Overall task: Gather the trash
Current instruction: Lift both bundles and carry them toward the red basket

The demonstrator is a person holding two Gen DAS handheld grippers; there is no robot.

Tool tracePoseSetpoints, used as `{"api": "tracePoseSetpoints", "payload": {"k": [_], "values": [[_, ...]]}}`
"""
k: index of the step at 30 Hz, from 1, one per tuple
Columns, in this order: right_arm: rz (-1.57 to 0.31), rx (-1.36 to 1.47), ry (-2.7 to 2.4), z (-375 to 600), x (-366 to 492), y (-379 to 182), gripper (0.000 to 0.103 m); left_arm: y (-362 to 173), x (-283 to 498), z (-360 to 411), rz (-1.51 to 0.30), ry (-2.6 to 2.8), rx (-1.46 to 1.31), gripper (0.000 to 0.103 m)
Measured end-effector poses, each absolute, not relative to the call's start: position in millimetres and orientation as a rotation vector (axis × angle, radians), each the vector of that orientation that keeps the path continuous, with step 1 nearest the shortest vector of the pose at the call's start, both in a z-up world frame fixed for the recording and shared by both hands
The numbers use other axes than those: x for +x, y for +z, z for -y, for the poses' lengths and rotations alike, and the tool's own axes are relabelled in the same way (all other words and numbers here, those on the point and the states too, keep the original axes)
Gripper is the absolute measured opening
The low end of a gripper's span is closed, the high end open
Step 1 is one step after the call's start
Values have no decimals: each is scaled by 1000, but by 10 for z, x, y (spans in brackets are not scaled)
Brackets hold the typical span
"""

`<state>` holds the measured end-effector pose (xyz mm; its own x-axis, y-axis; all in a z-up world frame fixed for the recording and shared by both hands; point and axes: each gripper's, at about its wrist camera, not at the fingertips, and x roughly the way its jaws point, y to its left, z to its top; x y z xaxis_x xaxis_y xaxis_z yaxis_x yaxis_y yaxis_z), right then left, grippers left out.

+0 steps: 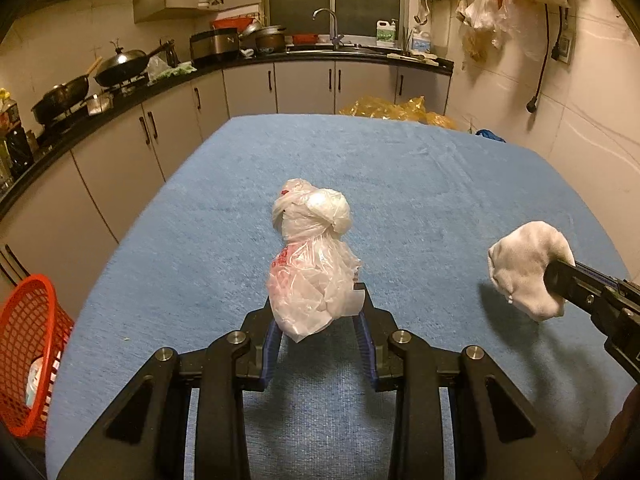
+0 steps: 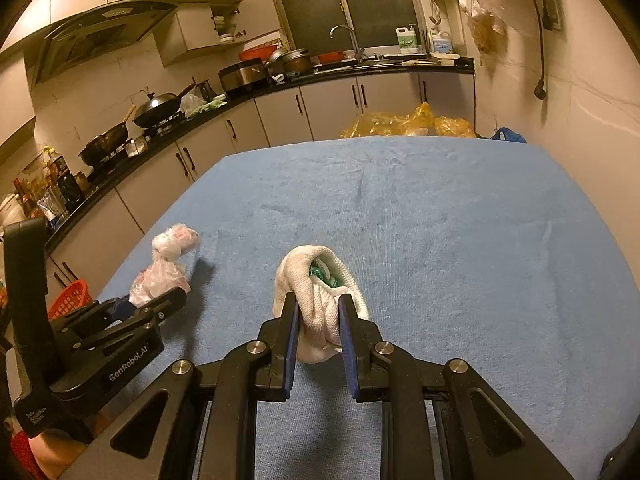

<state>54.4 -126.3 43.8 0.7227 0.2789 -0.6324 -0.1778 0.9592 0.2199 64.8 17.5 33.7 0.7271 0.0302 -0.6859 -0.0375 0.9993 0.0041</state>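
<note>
My left gripper is shut on a knotted clear plastic bag with red print and holds it above the blue cloth-covered table. The bag also shows in the right wrist view, with the left gripper below it. My right gripper is shut on a white cloth wad with something green inside, held above the table. The wad and the right gripper show at the right of the left wrist view.
A red mesh basket stands off the table's left edge, low, with something white inside; it also shows in the right wrist view. Kitchen counters with woks run along the left and back. Yellow bags lie beyond the far edge.
</note>
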Motion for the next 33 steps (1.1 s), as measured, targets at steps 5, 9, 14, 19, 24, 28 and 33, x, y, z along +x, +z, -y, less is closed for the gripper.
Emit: {"api": "tracePoseSetpoints", "payload": {"k": [5,9,14,19,24,28,33], "values": [[-724,140,259,1247,547,438,21,343,619,-156,-751,37,-4,32],[-724,136,259,1235,542,435,21,363,596,-137,-739,43,7,32],[-727,138,273,1199,517,432,21,368,584,-106,-735,56,10,32],[-723,138,286,1198,497,442,21,365,583,-82,-739,61,7,32],[-723,134,290,1198,483,435,21,367,579,-77,-734,68,16,32],[-726,130,289,1191,482,437,21,373,584,-63,-735,71,14,32],[-723,126,282,1191,493,450,21,384,588,-46,-734,76,12,32]]}}
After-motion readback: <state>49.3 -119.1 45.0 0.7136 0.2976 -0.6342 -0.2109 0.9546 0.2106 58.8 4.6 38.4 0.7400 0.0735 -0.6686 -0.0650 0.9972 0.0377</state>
